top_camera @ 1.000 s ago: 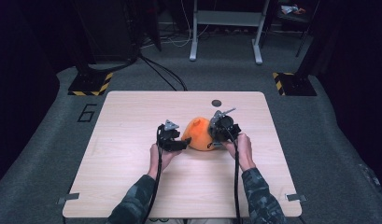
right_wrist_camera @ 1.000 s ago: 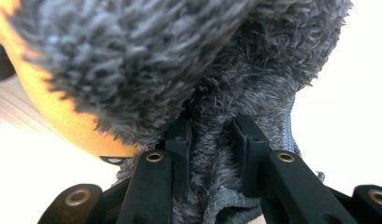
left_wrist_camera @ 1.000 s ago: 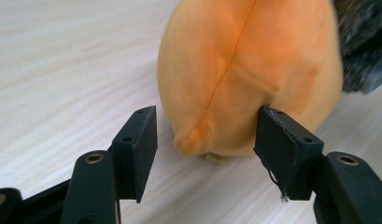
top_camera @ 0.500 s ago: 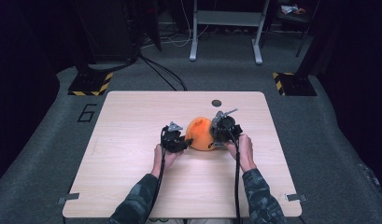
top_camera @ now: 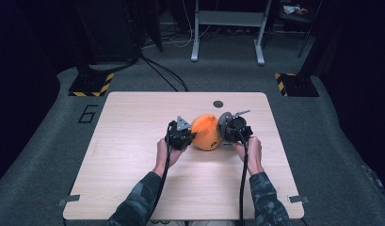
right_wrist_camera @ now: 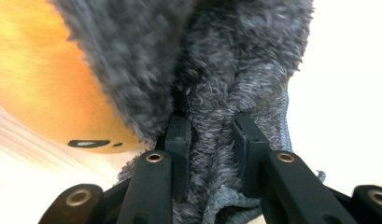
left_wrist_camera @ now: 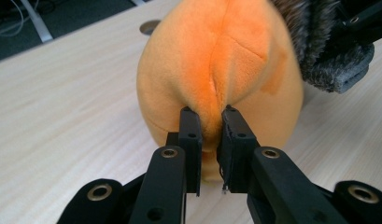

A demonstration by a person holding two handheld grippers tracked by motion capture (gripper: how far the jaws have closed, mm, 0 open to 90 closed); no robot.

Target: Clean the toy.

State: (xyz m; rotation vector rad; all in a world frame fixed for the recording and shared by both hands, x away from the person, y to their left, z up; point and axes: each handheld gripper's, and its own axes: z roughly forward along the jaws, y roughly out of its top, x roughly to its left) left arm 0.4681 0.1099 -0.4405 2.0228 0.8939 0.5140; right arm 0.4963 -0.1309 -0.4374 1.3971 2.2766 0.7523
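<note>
An orange plush toy [top_camera: 206, 132] with a grey furry part sits in the middle of the wooden table [top_camera: 133, 155]. My left gripper [top_camera: 188, 136] is at the toy's left side. In the left gripper view its jaws have just been closing, and my left gripper [left_wrist_camera: 209, 114] now pinches a fold of the orange fabric [left_wrist_camera: 226, 60]. My right gripper [top_camera: 224, 132] is at the toy's right side. In the right gripper view my right gripper [right_wrist_camera: 209, 123] is shut on the grey fur [right_wrist_camera: 212, 70], with the orange body [right_wrist_camera: 34, 84] to its left.
A round cable hole [top_camera: 218, 104] lies in the table behind the toy. On the grey floor stand two bases with yellow-black stripes [top_camera: 91, 84] [top_camera: 293, 82], a white desk frame [top_camera: 228, 28] at the back, and a painted 6 [top_camera: 88, 114].
My left gripper has moved right, up to the toy's side, and its jaws have closed onto the orange fabric. The right gripper has stayed in place on the fur.
</note>
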